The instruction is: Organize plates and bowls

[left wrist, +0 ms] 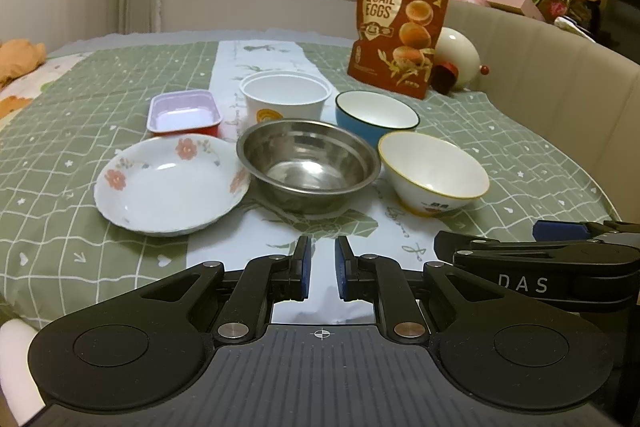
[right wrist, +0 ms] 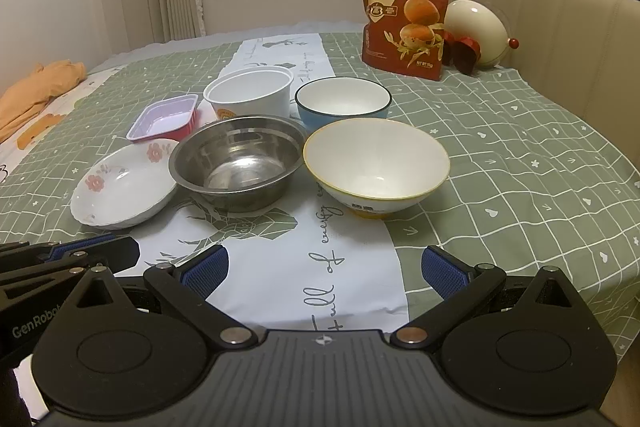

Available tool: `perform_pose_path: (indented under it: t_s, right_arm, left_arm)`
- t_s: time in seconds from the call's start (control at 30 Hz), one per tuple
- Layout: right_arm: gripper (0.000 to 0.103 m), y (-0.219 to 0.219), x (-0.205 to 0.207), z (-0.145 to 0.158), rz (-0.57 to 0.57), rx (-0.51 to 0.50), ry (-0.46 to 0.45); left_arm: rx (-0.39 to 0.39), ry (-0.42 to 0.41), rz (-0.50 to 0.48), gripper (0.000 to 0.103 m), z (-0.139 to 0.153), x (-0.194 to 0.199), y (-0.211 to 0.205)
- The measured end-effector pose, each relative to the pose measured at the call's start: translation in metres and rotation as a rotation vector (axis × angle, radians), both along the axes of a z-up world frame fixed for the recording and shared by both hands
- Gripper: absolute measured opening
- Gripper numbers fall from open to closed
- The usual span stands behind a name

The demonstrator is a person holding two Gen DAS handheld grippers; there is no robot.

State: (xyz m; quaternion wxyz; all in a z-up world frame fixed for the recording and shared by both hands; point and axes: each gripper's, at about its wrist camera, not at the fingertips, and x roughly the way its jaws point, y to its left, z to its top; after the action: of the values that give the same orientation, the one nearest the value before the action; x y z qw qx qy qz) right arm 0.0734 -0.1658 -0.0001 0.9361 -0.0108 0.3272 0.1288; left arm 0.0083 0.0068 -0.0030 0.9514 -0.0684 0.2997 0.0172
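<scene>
On the green cloth stand a floral plate [left wrist: 168,183] [right wrist: 120,187], a steel bowl [left wrist: 308,163] [right wrist: 238,163], a yellow-rimmed white bowl [left wrist: 434,171] [right wrist: 376,163], a blue bowl [left wrist: 376,113] [right wrist: 342,101], a white paper tub [left wrist: 286,99] [right wrist: 250,93] and a pink tray [left wrist: 184,113] [right wrist: 164,117]. My left gripper [left wrist: 322,253] is nearly shut and empty, low in front of the steel bowl. My right gripper [right wrist: 324,267] is open and empty, in front of the yellow-rimmed bowl.
A red quail-egg bag [left wrist: 400,31] [right wrist: 404,7] stands at the back right beside a cream egg-shaped lamp [left wrist: 458,57] [right wrist: 476,31]. A beige padded rail [left wrist: 560,75] curves along the right. An orange cloth [right wrist: 36,91] lies far left.
</scene>
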Motion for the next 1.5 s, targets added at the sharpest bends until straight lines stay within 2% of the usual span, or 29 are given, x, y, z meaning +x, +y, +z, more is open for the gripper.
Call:
perform_pose_path:
  t_s: [1.5]
  right_arm:
    - [0.103, 0.0039, 0.0015, -0.0068, 0.006, -0.007, 0.010]
  left_arm:
    - [-0.017, 0.031, 0.013, 0.015, -0.0061, 0.0041, 0.0049]
